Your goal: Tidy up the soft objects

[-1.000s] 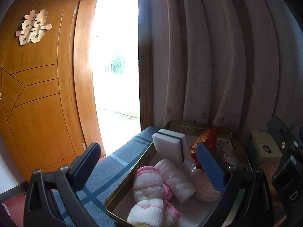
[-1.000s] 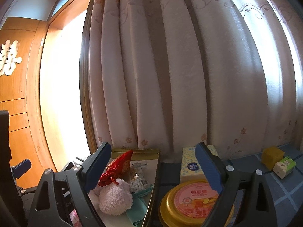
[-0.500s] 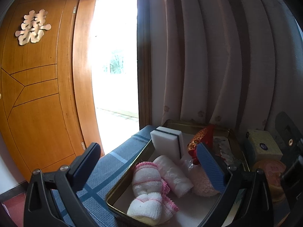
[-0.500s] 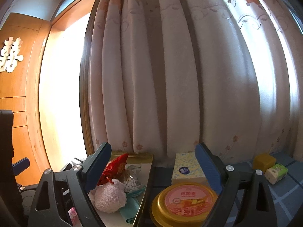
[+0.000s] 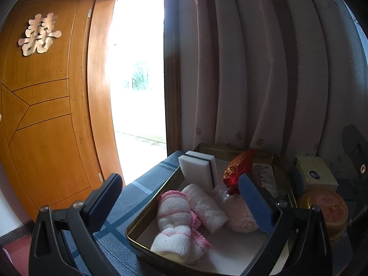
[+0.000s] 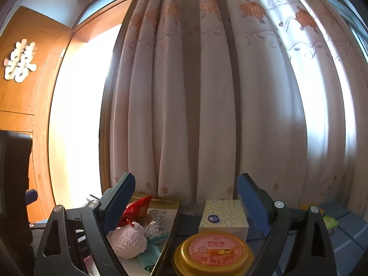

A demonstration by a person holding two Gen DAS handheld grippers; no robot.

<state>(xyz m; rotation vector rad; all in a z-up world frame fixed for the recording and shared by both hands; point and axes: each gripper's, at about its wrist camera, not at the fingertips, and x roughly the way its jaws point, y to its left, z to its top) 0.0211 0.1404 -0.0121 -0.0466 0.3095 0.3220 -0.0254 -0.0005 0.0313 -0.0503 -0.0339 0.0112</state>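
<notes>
A gold metal tray [image 5: 150, 204] holds the soft things: two rolled white-and-pink towels [image 5: 176, 216], a white sponge [image 5: 199, 172], a red pouch [image 5: 238, 171] and a pink fluffy ball [image 5: 239, 216]. My left gripper [image 5: 179, 202] hovers open over the tray's near left part, its right finger in front of the fluffy ball. My right gripper [image 6: 186, 200] is open and empty, held level. Between its fingers, farther off, lie a yellow tissue pack [image 6: 224, 216] and a round gold tin [image 6: 214, 250]. The tray [image 6: 171, 227] with the fluffy ball [image 6: 127, 239] and red pouch [image 6: 135, 209] is at its left.
Tissue pack [image 5: 315, 176] and tin [image 5: 324, 207] stand right of the tray on a blue checked cloth [image 5: 128, 202]. A small green pack [image 6: 330, 222] lies far right. Curtains [image 6: 207, 92] hang close behind; a wooden door [image 5: 46, 115] and bright doorway are to the left.
My right gripper has shifted rightward, so the tin and tissue pack slid left in its view and the yellow block went behind its right finger. The left gripper has barely moved.
</notes>
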